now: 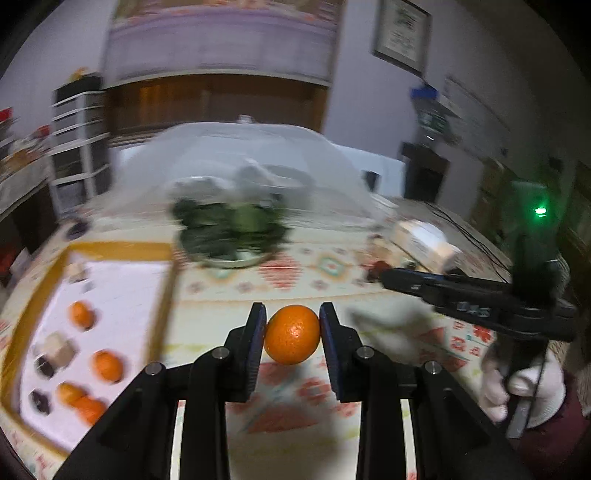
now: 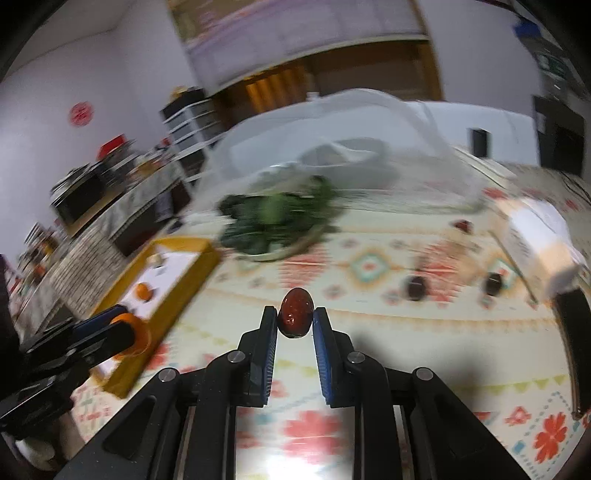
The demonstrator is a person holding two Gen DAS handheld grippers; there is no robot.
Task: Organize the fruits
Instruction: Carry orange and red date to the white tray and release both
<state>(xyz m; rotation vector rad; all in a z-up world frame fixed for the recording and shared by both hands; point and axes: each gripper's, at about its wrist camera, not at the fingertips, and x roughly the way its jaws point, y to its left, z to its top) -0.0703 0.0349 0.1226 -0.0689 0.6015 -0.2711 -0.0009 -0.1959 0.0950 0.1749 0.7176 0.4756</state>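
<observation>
No writing is legible: the wall frame (image 1: 402,33) and carton (image 1: 424,240) are blurred. Left gripper (image 1: 292,334): jaws clamped on a mandarin (image 1: 291,334), carried above the patterned tablecloth (image 1: 229,332). Right gripper (image 2: 295,318): jaws narrow, pinching a dark red date (image 2: 295,312). Left of the left jaws, a yellow-rimmed tray (image 1: 110,249) holds more mandarins (image 1: 107,365) and indistinct dark pieces. Ahead, greens (image 1: 229,225) are smeared under a mesh cover (image 1: 240,155).

orange (image 1: 291,334) round, held aloft; red date (image 2: 295,313) glossy (upright), held aloft
</observation>
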